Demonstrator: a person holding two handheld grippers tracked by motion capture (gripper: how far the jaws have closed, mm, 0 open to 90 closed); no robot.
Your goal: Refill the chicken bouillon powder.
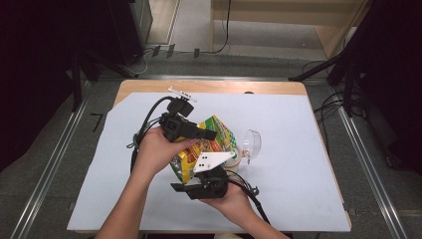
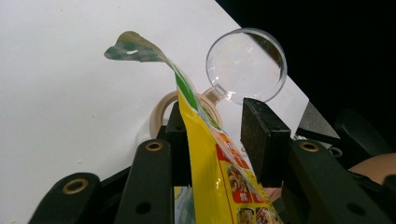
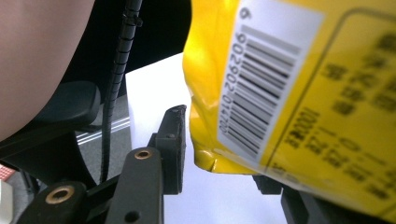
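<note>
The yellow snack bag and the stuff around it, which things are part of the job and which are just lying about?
In the job:
yellow snack bag
left hand-held gripper
right hand-held gripper

Lying about:
tape roll
clear round lid
white sheet

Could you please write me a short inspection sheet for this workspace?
Surface: wooden table under a white sheet.
Job's things: yellow snack bag held up between both tools.
Clutter: tape roll and clear round lid beside the bag.
Grippers: left tool open around the bag's edge; right tool at the bag's lower corner, grip unclear.
Cables: black cable from the left tool; more on the floor.
Surroundings: grey floor, metal rails, dark stands.
</note>
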